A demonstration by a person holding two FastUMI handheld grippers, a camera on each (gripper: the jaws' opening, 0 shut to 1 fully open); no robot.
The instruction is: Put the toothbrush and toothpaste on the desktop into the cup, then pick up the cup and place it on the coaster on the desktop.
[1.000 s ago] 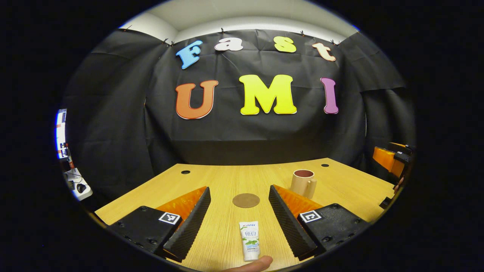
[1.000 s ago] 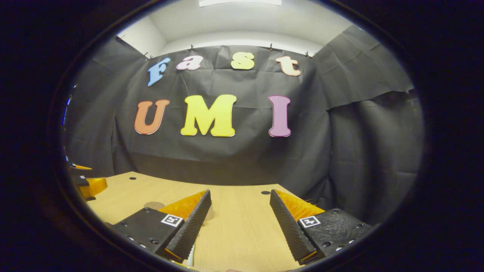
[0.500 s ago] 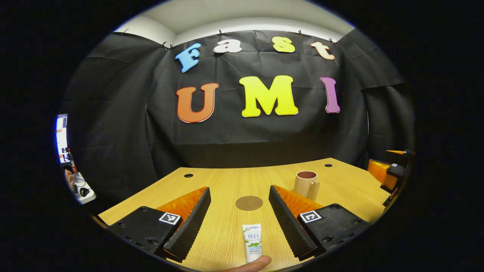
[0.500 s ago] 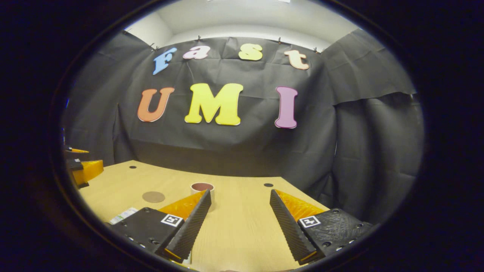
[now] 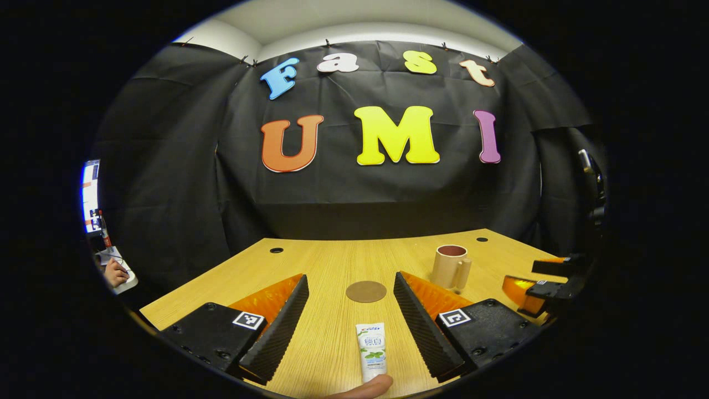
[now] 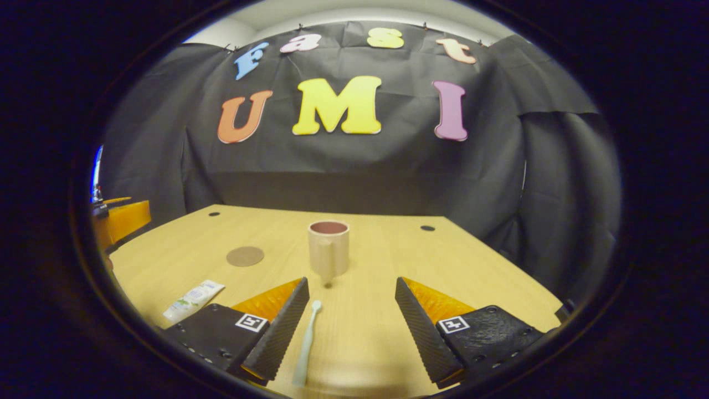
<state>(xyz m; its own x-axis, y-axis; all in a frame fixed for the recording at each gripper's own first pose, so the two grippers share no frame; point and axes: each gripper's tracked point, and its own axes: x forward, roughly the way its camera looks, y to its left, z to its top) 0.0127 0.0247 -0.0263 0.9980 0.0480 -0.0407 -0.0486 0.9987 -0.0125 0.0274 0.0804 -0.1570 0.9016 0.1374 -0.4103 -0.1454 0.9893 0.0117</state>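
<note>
Right gripper [image 6: 350, 327] open above the desk [image 6: 471, 271].
A toothbrush [image 6: 306, 343] lies flat between its fingers, close to the left one, pointing toward the cup [image 6: 328, 248], which stands upright farther off with its handle facing the camera. The coaster [image 6: 245, 256] lies left of the cup, apart from it. The toothpaste [image 6: 194, 300] lies nearer, at the left. The other gripper [image 6: 119, 219] shows at the far left edge.

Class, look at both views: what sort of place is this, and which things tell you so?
Probably a staged recording booth: black cloth wall behind a bare wooden desk, with only a cup, toothpaste and toothbrush laid out.
</note>
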